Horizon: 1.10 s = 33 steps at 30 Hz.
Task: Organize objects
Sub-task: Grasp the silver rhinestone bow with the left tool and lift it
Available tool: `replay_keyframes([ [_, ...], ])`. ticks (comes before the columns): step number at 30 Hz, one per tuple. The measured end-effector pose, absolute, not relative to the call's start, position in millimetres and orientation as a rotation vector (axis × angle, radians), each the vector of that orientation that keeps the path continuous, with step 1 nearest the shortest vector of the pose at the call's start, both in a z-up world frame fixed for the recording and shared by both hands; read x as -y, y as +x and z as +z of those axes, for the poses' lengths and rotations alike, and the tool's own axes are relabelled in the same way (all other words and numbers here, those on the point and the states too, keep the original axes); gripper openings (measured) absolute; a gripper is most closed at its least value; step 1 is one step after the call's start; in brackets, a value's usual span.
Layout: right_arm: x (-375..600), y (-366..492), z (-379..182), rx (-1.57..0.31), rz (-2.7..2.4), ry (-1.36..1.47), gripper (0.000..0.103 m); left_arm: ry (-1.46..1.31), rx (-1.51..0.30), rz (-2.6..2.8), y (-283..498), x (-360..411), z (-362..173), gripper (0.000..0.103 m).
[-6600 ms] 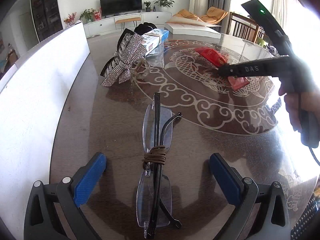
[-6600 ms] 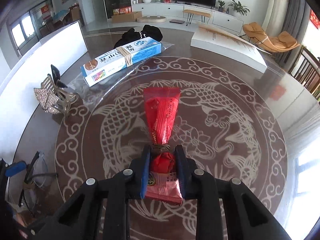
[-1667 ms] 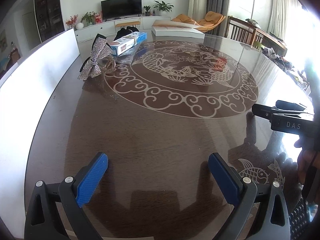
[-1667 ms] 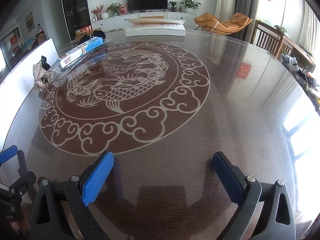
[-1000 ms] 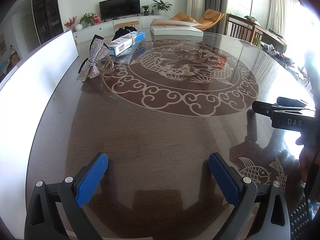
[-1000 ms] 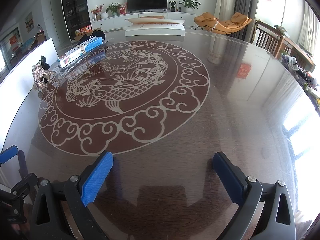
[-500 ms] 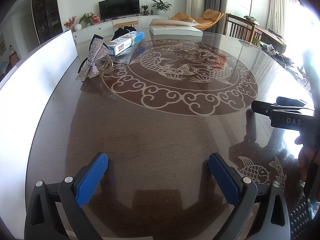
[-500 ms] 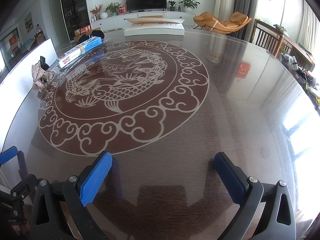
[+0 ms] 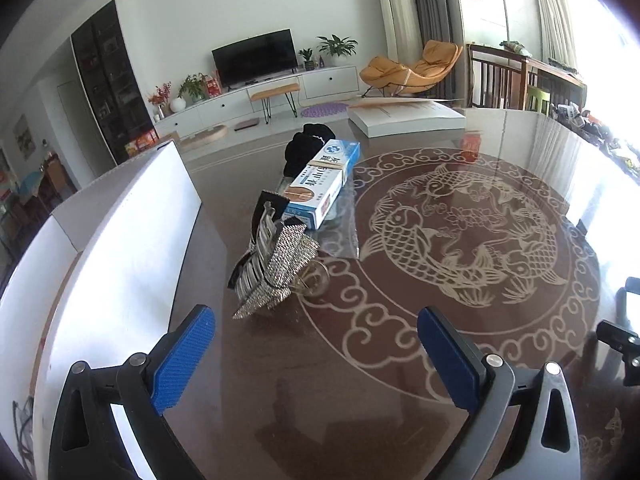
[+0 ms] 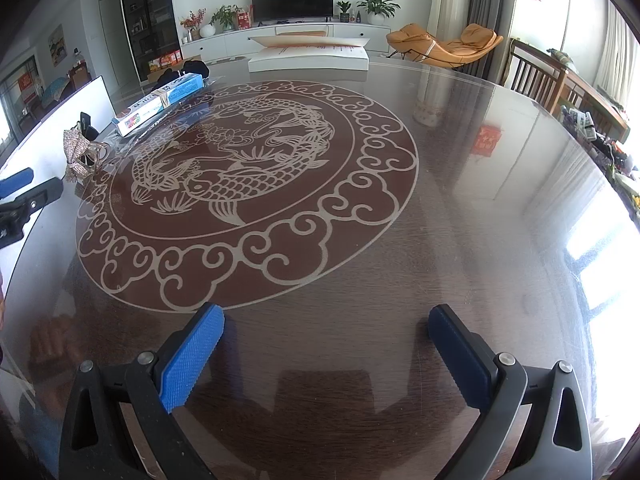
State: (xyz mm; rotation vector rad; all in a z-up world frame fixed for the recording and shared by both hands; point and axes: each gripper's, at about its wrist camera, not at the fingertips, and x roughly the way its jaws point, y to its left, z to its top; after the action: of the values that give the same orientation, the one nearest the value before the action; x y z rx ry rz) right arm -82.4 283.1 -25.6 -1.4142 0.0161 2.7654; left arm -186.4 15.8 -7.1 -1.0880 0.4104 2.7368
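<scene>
**Both grippers empty over the table**

White panel (image 9: 132,216) stands along the left edge of the glossy round table (image 9: 248,360). Left gripper (image 9: 316,356): jaws spread wide, nothing between them, aimed at the glittery bow hair clip (image 9: 276,268), which lies just ahead. Behind the clip, a blue-and-white box (image 9: 324,184) banded with elastic, then a black bundle (image 9: 308,148). Koi inlay (image 10: 244,160) fills the centre. Right gripper (image 10: 324,356): jaws wide apart, empty, over bare wood well right of the objects.

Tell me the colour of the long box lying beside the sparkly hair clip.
The toothpaste box is white and blue; clearest in the left wrist view.
</scene>
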Motion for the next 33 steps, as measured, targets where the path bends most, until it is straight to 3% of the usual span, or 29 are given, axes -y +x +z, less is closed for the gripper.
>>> replay_keyframes([
  [7,-283.0,-82.3,-25.8,-0.016,2.766,-1.415,0.102,-1.137,-0.479,2.687,-252.4,-14.1,-31.3,0.099],
  [9,-283.0,-82.5,-25.8,-0.017,2.765,-1.415,0.102,-1.114,-0.377,2.622,-252.2,-8.8,-27.7,0.058],
  [10,-283.0,-82.5,-25.8,-0.017,2.766,-1.415,0.102,-1.124,-0.343,2.614,-250.0,-6.8,-25.4,0.055],
  [17,-282.9,-82.6,-26.2,-0.022,2.767,-1.415,0.102,-1.324,-0.122,2.627,-165.3,0.0,-18.7,0.057],
  [19,-282.7,-82.8,-26.0,-0.024,2.768,-1.415,0.102,-1.322,-0.05,2.594,-137.3,2.8,-16.5,0.068],
  [21,-282.7,-82.7,-26.2,-0.023,2.768,-1.415,0.102,-1.282,-0.022,2.573,-116.4,6.1,-14.3,0.088],
  [26,-283.0,-82.7,-25.9,-0.03,2.771,-1.414,0.102,-1.22,-0.08,2.548,-97.0,18.3,-19.3,0.094],
  [33,-283.5,-83.0,-25.0,-0.042,2.777,-1.414,0.103,-1.271,-0.157,2.527,-89.1,14.4,-39.6,0.095],
])
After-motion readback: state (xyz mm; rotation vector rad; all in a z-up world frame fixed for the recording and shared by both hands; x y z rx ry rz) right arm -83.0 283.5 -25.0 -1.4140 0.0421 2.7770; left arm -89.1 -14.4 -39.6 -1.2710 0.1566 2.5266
